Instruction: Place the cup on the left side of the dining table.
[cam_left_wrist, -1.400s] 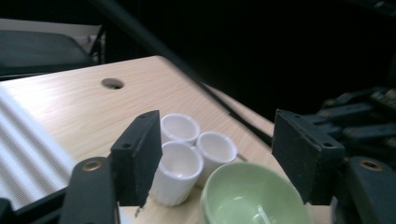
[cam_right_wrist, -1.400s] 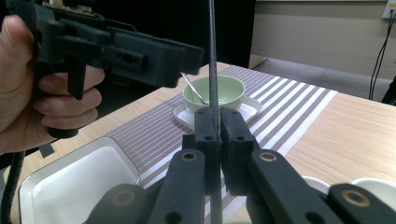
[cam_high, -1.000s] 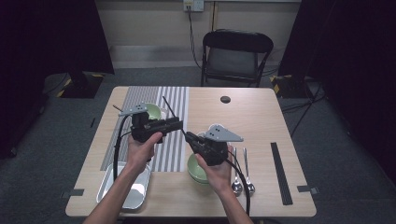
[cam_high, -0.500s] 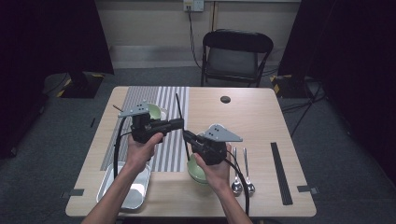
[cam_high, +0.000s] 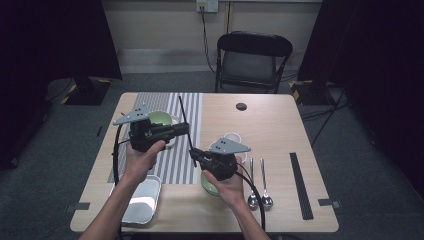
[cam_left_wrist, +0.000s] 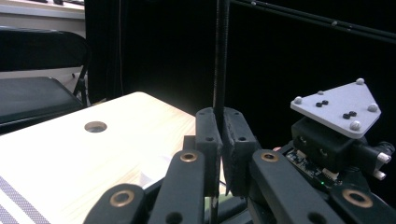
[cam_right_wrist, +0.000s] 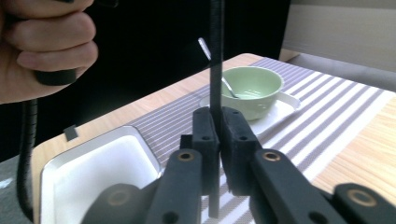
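1. A wooden counter (cam_high: 270, 125) carries a striped mat (cam_high: 180, 160); a folding chair (cam_high: 252, 60) stands behind.
2. Both hands hover mid-counter: the left claw (cam_high: 186, 129) has just closed on the thin black strip (cam_high: 184, 116), and the right claw (cam_high: 194, 153) clamps its lower end.

Overhead light fell evenly on the table (cam_high: 260, 130), leaving its pale wood bright while the surrounding curtains and floor sank into near black. Shadows beneath the hands stayed short and soft. The metal tray (cam_high: 142, 200) threw back a white glare in the high view, which was slightly soft overall. In the left gripper view the tabletop was washed out almost to white and the near jaws were blurred. The right gripper view held the green bowl (cam_right_wrist: 252, 88) fairly sharp, with the closest parts out of focus
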